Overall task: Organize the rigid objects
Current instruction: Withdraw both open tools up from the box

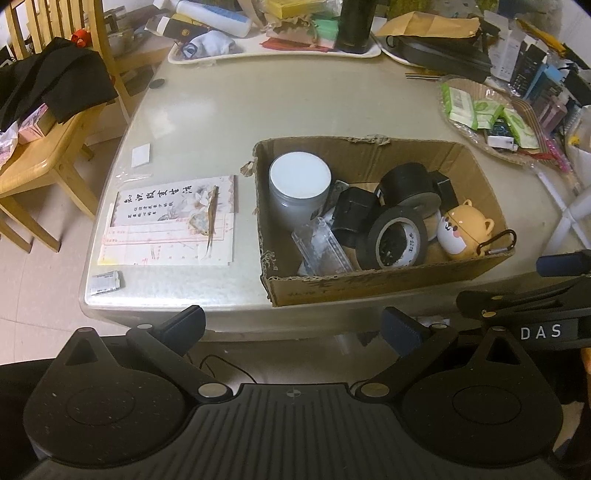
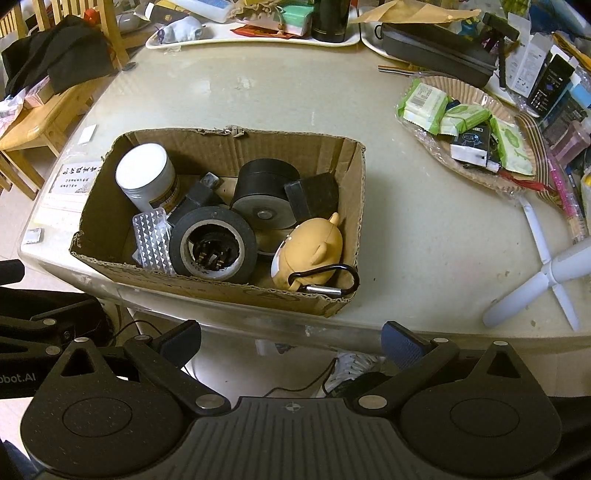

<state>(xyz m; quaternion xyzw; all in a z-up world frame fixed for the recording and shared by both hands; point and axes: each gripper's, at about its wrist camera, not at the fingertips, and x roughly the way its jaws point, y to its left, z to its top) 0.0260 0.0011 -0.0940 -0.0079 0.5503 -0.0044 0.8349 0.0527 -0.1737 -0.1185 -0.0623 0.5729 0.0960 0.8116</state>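
Observation:
A cardboard box (image 1: 369, 284) (image 2: 221, 291) sits at the near edge of the table. It holds a white-lidded jar (image 1: 299, 184) (image 2: 146, 173), a black tape roll (image 1: 397, 240) (image 2: 212, 243), a black round case (image 1: 410, 188) (image 2: 266, 192), black cubes (image 2: 314, 195), a clear studded plastic piece (image 2: 153, 240) and an orange dog-shaped case (image 1: 463, 229) (image 2: 314, 247) with a carabiner (image 2: 325, 282). My left gripper (image 1: 295, 326) and my right gripper (image 2: 291, 341) both hang open below the table's near edge, with nothing between their fingers.
Papers with a thin stick (image 1: 173, 221) lie left of the box. A paper-lined basket of green packets (image 2: 469, 129) is at the right, a white tripod (image 2: 546, 266) near it. Cluttered trays (image 1: 273, 33) line the far edge. A wooden chair with black cloth (image 1: 48, 85) stands left.

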